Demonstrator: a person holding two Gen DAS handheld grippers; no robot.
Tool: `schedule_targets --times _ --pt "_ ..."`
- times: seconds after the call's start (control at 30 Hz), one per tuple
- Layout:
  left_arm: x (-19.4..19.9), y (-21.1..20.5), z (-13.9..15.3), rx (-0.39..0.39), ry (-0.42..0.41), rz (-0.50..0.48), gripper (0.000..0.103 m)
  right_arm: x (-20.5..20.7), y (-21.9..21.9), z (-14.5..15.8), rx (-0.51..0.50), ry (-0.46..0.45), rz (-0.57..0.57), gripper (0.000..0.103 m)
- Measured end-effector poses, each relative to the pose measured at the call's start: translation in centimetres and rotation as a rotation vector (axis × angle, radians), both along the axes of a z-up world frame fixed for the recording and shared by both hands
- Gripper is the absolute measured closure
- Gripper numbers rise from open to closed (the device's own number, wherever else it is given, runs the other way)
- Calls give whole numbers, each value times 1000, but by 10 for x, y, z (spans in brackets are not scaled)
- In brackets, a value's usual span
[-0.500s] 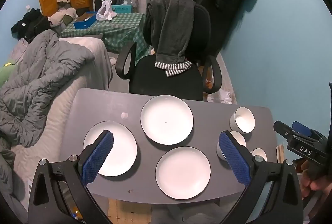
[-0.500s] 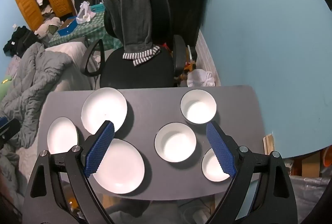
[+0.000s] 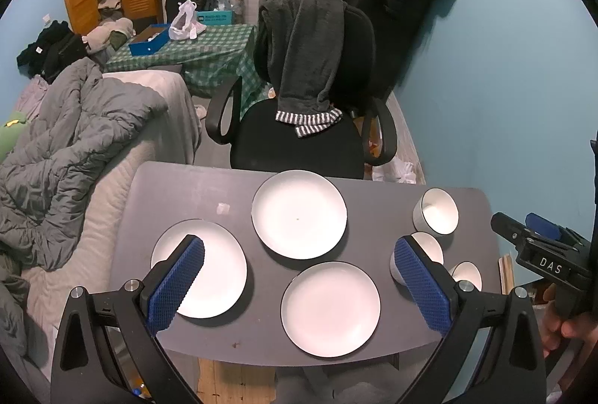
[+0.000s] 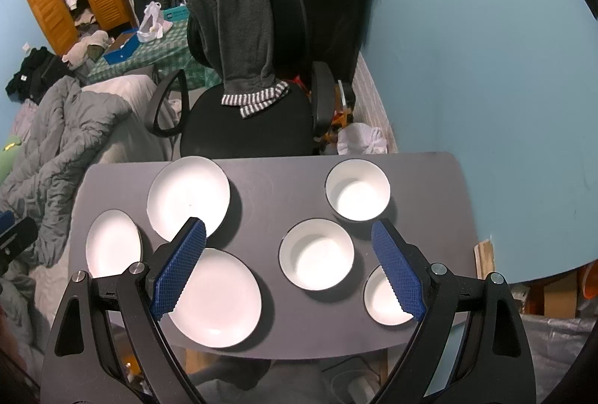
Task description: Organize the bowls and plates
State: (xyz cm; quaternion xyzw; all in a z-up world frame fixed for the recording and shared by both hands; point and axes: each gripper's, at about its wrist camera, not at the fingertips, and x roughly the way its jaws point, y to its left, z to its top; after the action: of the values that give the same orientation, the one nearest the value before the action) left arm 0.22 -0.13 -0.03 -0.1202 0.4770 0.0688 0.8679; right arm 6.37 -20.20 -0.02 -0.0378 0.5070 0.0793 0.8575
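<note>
Right wrist view: three bowls upright, mouths up; plates flat.

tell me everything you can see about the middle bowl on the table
The middle bowl is round and white inside with a thin dark rim, its outside pale grey, glazed ceramic by its look. It stands upright and empty on the dark grey table, right of the plates, between the far bowl and the near bowl, apart from both. Nothing touches it; the open right gripper hovers above.
</note>
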Motion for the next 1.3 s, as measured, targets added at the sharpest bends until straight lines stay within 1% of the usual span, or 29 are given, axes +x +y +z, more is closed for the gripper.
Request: schedule_targets --times 0.37,0.43,0.5,0.7,0.73,0.87,0.9,0.97,1.03,1.13,1.3 --pt "-3 -2 2 -15 13 -10 0 -3 1 3 -3 -7 3 14" --pt "-3 -1 2 -32 32 -10 0 -3 2 3 -4 -7 2 14" --pt "-4 -2 3 -26 24 -12 0 -3 1 3 -3 -7 3 14" --pt "-5 2 7 -42 46 -22 0 -1 1 3 -3 -5 4 14" --pt "-4 1 6 -26 37 -23 0 0 2 4 -3 -4 5 14" --pt "-5 2 8 -30 21 -29 0 0 3 5 -3 -5 4 14" --pt "-6 3 8 -42 11 -31 0 0 3 5 -2 -5 5 14" --pt "-6 2 9 -29 -4 -32 0 0 5 6 -3 -4 6 14" --pt "-7 2 8 -49 -25 -32 0 0 5 6 -5 -4 8 14" --pt "-7 1 8 -61 -29 -31 0 4 10 10 -8 -5 15 14" --pt "-9 2 8 -66 -42 -23 0 6 11 10 -1 -3 23 14"
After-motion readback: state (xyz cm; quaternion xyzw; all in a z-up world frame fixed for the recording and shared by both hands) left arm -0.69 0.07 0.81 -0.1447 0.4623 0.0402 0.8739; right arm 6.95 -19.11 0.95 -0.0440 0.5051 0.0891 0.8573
